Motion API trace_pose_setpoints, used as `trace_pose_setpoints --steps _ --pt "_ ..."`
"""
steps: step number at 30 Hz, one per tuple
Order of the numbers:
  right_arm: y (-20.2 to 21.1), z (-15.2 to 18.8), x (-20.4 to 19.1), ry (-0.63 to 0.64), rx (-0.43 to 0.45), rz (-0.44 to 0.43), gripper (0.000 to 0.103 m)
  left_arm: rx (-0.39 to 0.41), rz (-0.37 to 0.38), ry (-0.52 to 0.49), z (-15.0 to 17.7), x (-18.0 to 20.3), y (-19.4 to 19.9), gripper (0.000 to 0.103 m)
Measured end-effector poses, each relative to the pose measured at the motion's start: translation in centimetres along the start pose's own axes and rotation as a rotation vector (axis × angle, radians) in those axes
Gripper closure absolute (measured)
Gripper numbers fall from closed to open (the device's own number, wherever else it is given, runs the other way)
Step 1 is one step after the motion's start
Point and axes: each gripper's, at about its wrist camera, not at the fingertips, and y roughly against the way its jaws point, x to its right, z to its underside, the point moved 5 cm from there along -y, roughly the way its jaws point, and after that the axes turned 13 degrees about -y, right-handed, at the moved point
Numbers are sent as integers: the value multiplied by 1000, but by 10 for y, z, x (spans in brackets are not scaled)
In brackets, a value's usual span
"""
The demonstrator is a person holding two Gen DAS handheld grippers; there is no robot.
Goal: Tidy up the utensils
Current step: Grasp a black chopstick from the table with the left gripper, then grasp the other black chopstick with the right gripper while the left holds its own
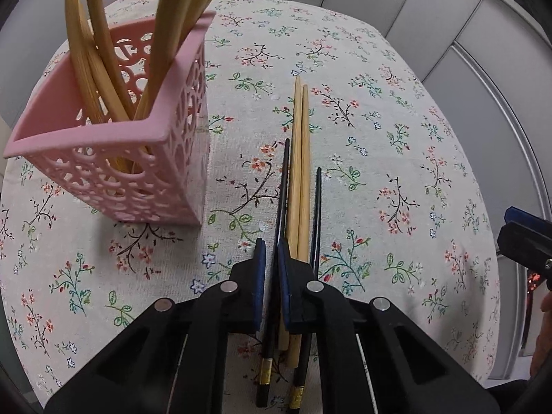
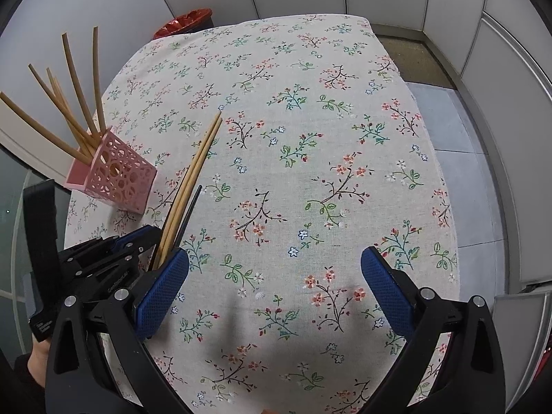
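Risk, slip: the left gripper (image 1: pixel 271 252) looks set on only the left black chopstick (image 1: pixel 281 200); lifted by its thick end, the long thin stick could swing or twist out between the pads.
Risk, neighbours: two bamboo chopsticks (image 1: pixel 299 158) lie touching the right pad's outer side, with a second black chopstick (image 1: pixel 316 220) just beyond; any sideways drag may roll or scatter them toward the table's near edge.
Risk, holder: the pink holder (image 1: pixel 114 158) is light, perforated and already crowded with splayed bamboo sticks (image 1: pixel 103 51); a tip catching its rim or a hole could tip it, since it stands near the table's left edge.
Left claw: fingers nearly together, a narrow gap with the black stick running through it; whether the pads truly bite it I cannot tell for sure, but it reads as clamped.
Right claw: the right gripper (image 2: pixel 274 291) hangs wide apart over the bare tablecloth (image 2: pixel 310 138), holding and touching nothing.
Task things: four loose sticks lie side by side just right of the holder, tips pointing to the far edge.
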Motion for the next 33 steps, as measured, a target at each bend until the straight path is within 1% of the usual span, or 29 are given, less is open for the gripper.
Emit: trace_pose_setpoints --steps 3,6,7,10,15,21,23,24,25,26,27,30,32,33 --pt "1 -1 4 -9 -2 -3 7 -15 0 -14 -1 4 -6 95" --pt "2 -1 5 -16 -3 -9 7 -16 -24 -36 -1 8 -6 95" --pt "3 0 5 -15 -3 -10 7 -20 -29 -38 -1 8 -5 97" --pt "4 0 4 -9 -1 -11 7 -45 -23 -19 2 8 -3 97" --pt "4 0 4 -16 0 -14 7 -85 0 -45 28 8 15 97" --pt "1 1 -3 -17 -4 -14 7 -151 14 -19 58 -7 25 97" --pt "0 2 -7 -12 -7 -15 7 -142 10 -35 59 -8 26 97" --pt "0 2 -9 -10 -8 -15 7 -121 0 -38 58 -9 28 94" --pt "0 3 -10 -7 -9 -15 7 -102 -12 -38 55 -9 28 90" --pt "-1 3 -11 -6 -11 -16 7 -84 -16 -34 52 -11 29 82" --pt "-2 3 -12 -7 -13 -16 7 -63 -14 -30 47 -12 28 80" --pt "-5 5 -14 -13 -22 -16 7 -26 -38 -23 32 -16 20 80" --pt "-9 6 -14 -13 -31 -14 7 -28 -27 -11 27 -17 11 80" --pt "-11 6 -14 -12 -34 -12 7 -9 -41 -16 23 -17 9 81"
